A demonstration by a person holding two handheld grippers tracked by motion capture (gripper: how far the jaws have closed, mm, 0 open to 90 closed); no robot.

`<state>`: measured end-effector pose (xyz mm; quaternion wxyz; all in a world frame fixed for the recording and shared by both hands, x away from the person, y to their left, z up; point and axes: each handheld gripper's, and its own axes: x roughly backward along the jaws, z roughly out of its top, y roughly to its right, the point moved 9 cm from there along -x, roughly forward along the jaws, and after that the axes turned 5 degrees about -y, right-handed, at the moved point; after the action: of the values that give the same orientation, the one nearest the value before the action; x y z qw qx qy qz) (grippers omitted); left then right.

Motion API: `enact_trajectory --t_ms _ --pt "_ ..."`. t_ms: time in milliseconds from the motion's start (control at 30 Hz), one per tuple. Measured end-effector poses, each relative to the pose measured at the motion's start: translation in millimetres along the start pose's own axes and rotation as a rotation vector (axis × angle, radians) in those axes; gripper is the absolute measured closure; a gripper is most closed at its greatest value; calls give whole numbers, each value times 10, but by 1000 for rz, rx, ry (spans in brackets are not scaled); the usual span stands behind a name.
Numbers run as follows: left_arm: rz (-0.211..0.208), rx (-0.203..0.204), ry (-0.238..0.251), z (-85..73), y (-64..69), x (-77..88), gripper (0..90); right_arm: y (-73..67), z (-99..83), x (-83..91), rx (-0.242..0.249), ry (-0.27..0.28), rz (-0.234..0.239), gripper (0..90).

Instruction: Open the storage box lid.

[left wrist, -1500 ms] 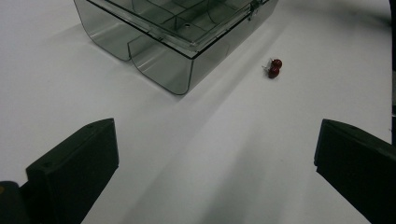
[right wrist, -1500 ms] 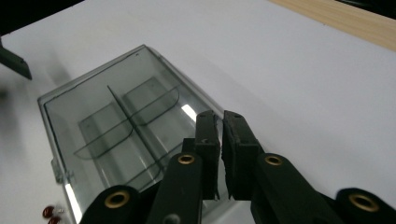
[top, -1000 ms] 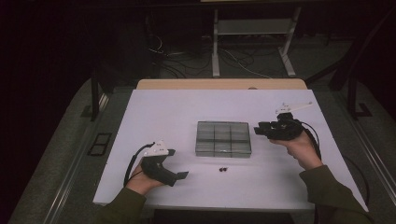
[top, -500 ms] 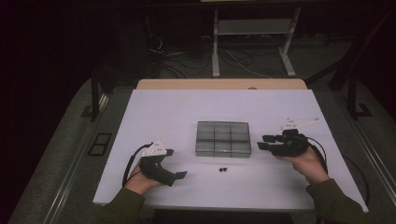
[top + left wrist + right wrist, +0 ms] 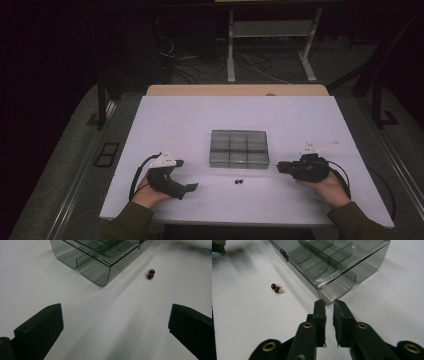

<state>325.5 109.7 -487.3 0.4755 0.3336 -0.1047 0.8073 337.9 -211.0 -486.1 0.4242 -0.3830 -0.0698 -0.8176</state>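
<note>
Since the earlier frame the right gripper [image 5: 281, 167] has come down and in from beside the box's far right corner to the counter [image 5: 175, 120] just off the box's near right corner, and its jaws have just been closing with nothing between them; the left gripper [image 5: 192, 187] has kept its place near the front left edge. The white counter carries a smoky clear compartment box [image 5: 238, 149] at its middle, lid shut, its dividers showing through the top. In the right gripper view the box [image 5: 332, 262] fills the upper part and the two black jaws stand almost together, a narrow slot between them, their tips just short of the box's rounded corner. In the left gripper view the jaws stand wide apart and empty, with the box [image 5: 100, 257] ahead. The smallest things are two red earrings [image 5: 239, 182] lying close together on the counter just in front of the box, between the two grippers; they show as red beads with short pins in the left gripper view [image 5: 150, 274] and the right gripper view [image 5: 275, 288]. The risk I see is that the nearly closed right gripper, so near the box, nudges it and slides it toward the earrings, scattering them; they are tiny and round-headed, so a pinch that is slightly off would likely flick one away across the smooth surface.
</note>
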Motion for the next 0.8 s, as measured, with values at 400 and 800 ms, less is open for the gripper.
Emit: enact_trajectory --t_ms 400,800 --pt "-2 -3 -4 -3 11 -6 0 -68 -12 -114 24 -18 34 890" --pt "-2 -7 -6 -4 10 -9 0 -88 -17 -183 31 -31 40 891"
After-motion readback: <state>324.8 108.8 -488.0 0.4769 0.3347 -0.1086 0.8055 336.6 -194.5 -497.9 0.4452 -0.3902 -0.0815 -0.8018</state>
